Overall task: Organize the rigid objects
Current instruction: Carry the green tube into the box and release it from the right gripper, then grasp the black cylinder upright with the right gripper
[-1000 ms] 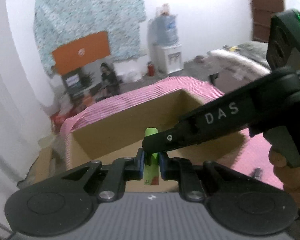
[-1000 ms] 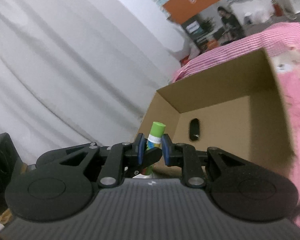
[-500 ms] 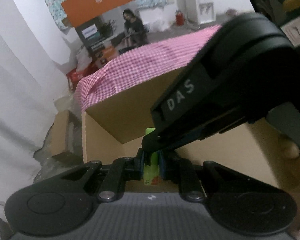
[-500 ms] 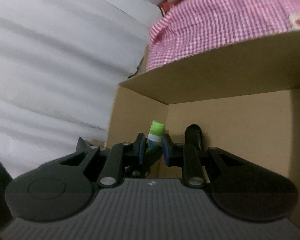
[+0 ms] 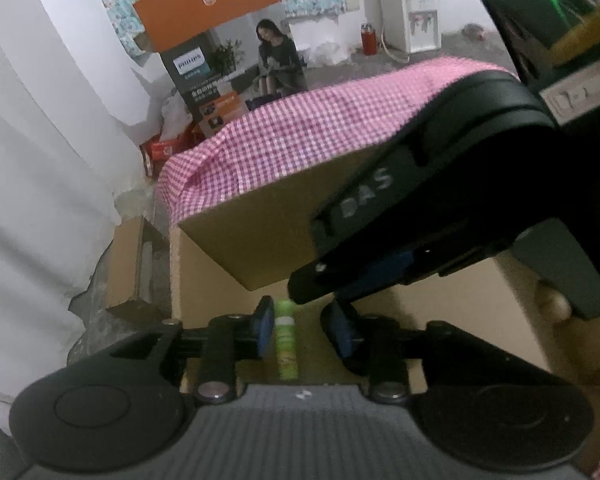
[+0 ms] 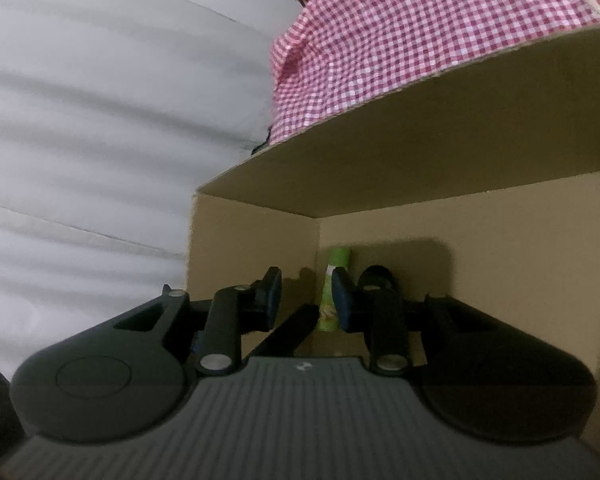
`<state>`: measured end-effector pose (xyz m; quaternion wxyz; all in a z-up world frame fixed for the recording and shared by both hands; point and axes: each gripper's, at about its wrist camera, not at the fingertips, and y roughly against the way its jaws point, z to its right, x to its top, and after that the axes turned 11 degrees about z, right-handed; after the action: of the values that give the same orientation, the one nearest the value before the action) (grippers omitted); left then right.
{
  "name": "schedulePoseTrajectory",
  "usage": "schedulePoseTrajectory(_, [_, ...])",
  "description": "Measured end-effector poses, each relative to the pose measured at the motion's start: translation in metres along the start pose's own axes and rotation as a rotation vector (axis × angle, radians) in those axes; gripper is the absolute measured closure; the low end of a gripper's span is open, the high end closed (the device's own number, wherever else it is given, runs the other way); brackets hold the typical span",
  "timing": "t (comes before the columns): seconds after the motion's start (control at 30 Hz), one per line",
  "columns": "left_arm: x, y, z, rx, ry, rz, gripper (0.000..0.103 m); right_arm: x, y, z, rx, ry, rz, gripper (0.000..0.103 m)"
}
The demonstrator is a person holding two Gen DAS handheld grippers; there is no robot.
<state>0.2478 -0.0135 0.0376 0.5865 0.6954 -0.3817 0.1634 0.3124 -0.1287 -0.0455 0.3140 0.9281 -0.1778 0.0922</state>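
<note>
Both grippers hang over an open cardboard box (image 5: 228,280) on a pink checked cloth (image 5: 300,136). My left gripper (image 5: 304,332) has its jaws opening. A green stick (image 5: 286,340) sits between them, close to the left pad, with a gap on the right. My right gripper (image 5: 364,196), marked DAS, crosses just above it. In the right wrist view the right gripper (image 6: 306,300) is opening too. A green-capped stick (image 6: 333,292) stands beside its right pad, clear of the left pad, near the box's inner corner (image 6: 318,240).
A box flap (image 6: 440,184) juts out overhead in the right wrist view, and a dark handle hole (image 6: 376,276) is cut in the far wall. White curtain (image 5: 40,160) hangs on the left. An orange carton (image 5: 208,4) and a water dispenser (image 5: 408,20) stand by the far wall.
Both grippers dropped closer into the box, then their jaws parted. Each green stick, clamped half a second ago, now sits loose between the pads.
</note>
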Motion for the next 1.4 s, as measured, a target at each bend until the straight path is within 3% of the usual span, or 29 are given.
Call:
schedulePoseTrajectory(0.17, [0.000,0.052,-0.004,-0.013,0.023,0.087,0.052,-0.008,0.049,-0.016,0.024,0.068,0.067,0.075])
schedulePoseTrajectory(0.37, [-0.018,0.127,0.009,-0.070,0.018,0.208,0.038,-0.049,0.160,-0.024,0.100,0.157,0.198,0.075])
schedulePoseTrajectory(0.53, [-0.041,0.172,0.039,-0.202,0.010,0.257,0.027,-0.106,0.250,-0.008,0.119,0.203,0.322,0.074])
schedulePoseTrajectory(0.63, [-0.057,0.185,0.070,-0.304,0.000,0.265,0.026,-0.145,0.284,0.015,0.064,0.197,0.390,0.073])
schedulePoseTrajectory(0.77, [-0.075,0.181,0.116,-0.409,-0.033,0.258,0.023,-0.188,0.303,0.059,-0.030,0.112,0.443,0.071])
schedulePoseTrajectory(0.97, [-0.098,0.144,0.182,-0.446,-0.121,0.213,0.023,-0.224,0.291,0.120,-0.139,-0.027,0.461,0.071])
schedulePoseTrajectory(1.1, [-0.097,0.119,0.205,-0.459,-0.145,0.179,0.032,-0.230,0.277,0.147,-0.169,-0.094,0.439,0.071])
schedulePoseTrajectory(1.23, [-0.095,0.095,0.218,-0.440,-0.156,0.125,0.050,-0.232,0.270,0.165,-0.171,-0.128,0.418,0.071])
schedulePoseTrajectory(1.3, [-0.092,0.088,0.221,-0.436,-0.171,0.117,0.051,-0.229,0.266,0.169,-0.165,-0.139,0.409,0.071])
schedulePoseTrajectory(1.4, [-0.091,0.081,0.227,-0.427,-0.199,0.106,0.060,-0.224,0.261,0.173,-0.164,-0.138,0.396,0.071])
